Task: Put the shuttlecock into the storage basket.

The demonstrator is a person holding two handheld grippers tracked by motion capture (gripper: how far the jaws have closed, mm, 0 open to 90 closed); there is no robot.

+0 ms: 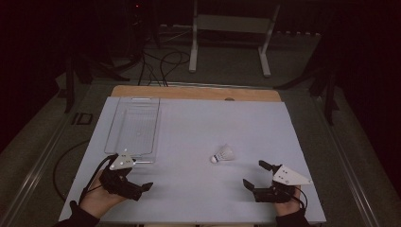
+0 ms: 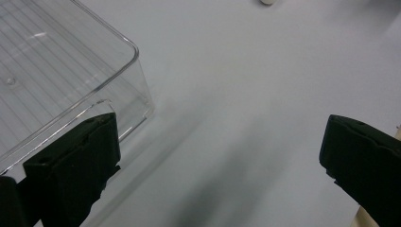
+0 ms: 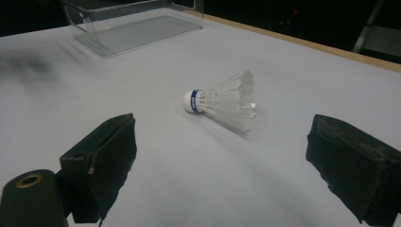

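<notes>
lying flat one shuttlecock, one clear tray, two tongs

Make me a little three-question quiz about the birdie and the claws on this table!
1. True or false: the shuttlecock lies on its side on the table.
2. Which claw is closer to the clear box: A) left claw B) right claw?
3. Fill in: both claws are wide ____, holding nothing.

Key: 1 true; 2 A; 3 open.
</notes>
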